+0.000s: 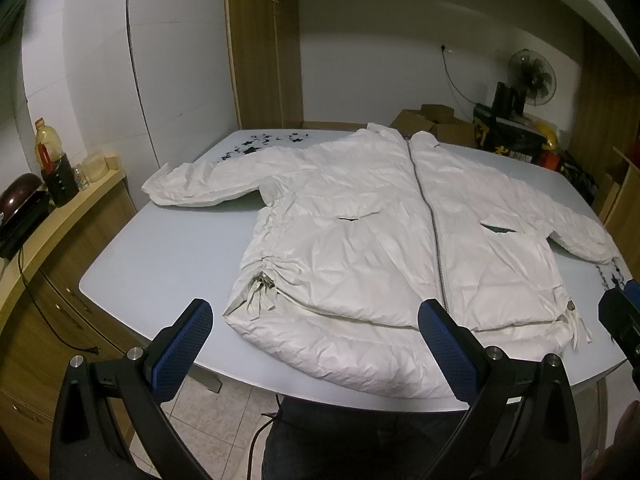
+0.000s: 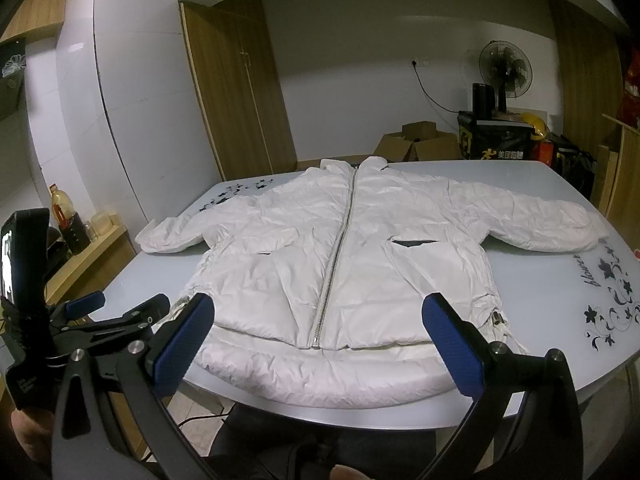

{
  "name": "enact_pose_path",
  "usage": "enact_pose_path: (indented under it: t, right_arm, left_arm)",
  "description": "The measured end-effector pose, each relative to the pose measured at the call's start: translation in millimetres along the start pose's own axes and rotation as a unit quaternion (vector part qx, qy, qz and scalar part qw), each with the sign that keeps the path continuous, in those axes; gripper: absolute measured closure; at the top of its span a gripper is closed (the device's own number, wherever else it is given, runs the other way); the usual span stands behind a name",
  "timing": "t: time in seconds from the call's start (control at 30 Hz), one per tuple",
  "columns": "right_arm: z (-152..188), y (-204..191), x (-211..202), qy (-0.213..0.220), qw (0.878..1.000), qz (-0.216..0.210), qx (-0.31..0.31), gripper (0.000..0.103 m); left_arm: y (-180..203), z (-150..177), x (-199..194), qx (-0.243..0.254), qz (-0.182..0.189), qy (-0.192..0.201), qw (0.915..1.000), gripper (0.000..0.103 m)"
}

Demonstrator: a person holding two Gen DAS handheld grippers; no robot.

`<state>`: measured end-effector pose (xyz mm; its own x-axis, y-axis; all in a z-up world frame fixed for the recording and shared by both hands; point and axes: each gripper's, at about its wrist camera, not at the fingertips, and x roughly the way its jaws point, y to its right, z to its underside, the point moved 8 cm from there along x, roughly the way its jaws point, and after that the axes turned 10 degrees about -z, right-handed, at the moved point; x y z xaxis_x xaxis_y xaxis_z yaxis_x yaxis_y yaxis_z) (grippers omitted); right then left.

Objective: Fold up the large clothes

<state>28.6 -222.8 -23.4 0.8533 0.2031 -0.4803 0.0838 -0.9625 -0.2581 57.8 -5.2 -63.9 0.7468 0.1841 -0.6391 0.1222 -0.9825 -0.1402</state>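
Observation:
A white puffer jacket (image 1: 360,232) lies flat and zipped on the pale blue table (image 1: 160,248), front up, sleeves spread to both sides, hem toward me. It also shows in the right wrist view (image 2: 344,248). My left gripper (image 1: 316,344) is open and empty, held above the near table edge over the hem's left half. My right gripper (image 2: 320,340) is open and empty, above the hem's middle. The left gripper also shows at the left of the right wrist view (image 2: 116,314).
A wooden counter (image 1: 60,216) with a bottle and jars stands left of the table. Cardboard boxes (image 2: 420,144), a black case and a fan (image 2: 506,68) stand behind the table. The table (image 2: 560,280) has flower decals at its right.

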Motion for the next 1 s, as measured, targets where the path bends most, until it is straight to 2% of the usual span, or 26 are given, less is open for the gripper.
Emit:
enact_pose_path:
  t: [1.0]
  right_arm:
    - [8.7,0.4,1.2,-0.006,1.0,0.0,0.001,0.0]
  left_arm:
    - [-2.5,-0.5,7.1,0.001,-0.001,-0.012,0.9999,0.0]
